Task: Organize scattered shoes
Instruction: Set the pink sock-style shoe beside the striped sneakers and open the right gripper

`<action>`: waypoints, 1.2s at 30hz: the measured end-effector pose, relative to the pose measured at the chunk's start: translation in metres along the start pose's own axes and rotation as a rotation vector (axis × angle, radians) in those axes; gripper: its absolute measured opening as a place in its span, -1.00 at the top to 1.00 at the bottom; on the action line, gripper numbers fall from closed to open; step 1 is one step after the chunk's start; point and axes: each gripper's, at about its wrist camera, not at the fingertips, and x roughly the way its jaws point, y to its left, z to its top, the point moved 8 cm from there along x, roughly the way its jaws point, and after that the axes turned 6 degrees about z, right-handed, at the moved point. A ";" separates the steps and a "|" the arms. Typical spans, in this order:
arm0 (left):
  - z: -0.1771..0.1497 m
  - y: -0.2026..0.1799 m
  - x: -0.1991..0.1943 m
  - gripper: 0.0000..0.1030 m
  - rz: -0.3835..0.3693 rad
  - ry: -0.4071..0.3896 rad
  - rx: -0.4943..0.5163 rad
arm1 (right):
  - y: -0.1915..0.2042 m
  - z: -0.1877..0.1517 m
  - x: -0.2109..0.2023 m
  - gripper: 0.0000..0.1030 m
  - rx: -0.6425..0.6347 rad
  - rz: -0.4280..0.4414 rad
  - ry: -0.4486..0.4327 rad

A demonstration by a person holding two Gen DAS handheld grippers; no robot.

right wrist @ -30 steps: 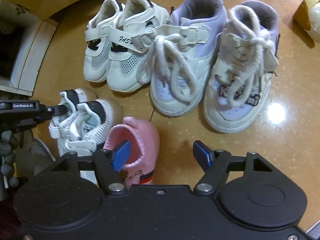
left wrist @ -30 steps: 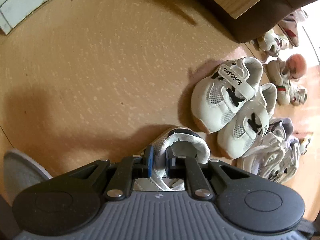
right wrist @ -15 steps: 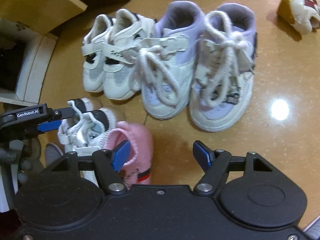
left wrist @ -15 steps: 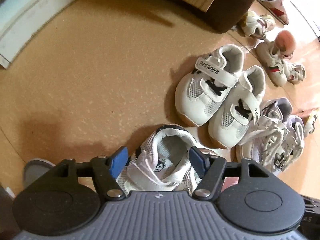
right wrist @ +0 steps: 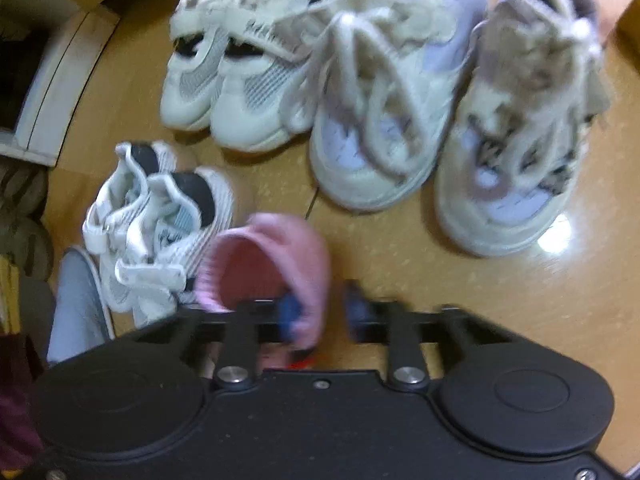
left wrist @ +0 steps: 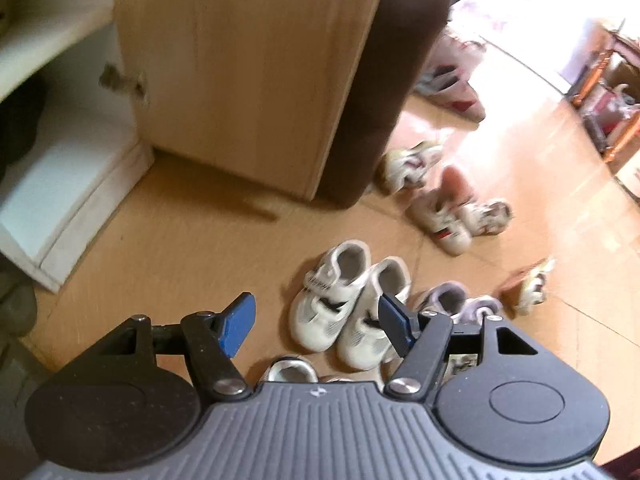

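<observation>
Two grippers show: the left gripper [left wrist: 316, 326] is spread wide with nothing in it, above the floor [left wrist: 168, 248]. The right gripper [right wrist: 322, 314] is closing on the pink shoe's [right wrist: 276, 256] collar; the blur hides whether it grips. White pair [right wrist: 224, 92] at 11 o'clock, lilac pair [right wrist: 440, 120] at 1.

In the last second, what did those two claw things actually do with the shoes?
The left gripper let go of the small striped shoe, opened and pulled back. The right gripper closed on the pink shoe. The two white pairs stayed lined up.
</observation>
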 end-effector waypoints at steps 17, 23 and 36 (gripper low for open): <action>-0.018 -0.018 -0.004 -0.31 -0.098 0.027 -0.071 | -0.013 -0.010 -0.059 0.91 -0.126 -0.031 0.090; -0.020 -0.016 0.001 -0.31 -0.102 0.040 -0.086 | -0.010 -0.007 -0.052 0.91 -0.084 0.020 0.144; -0.026 -0.022 0.012 -0.31 -0.121 0.066 -0.095 | -0.043 -0.011 -0.028 0.57 0.131 -0.021 0.079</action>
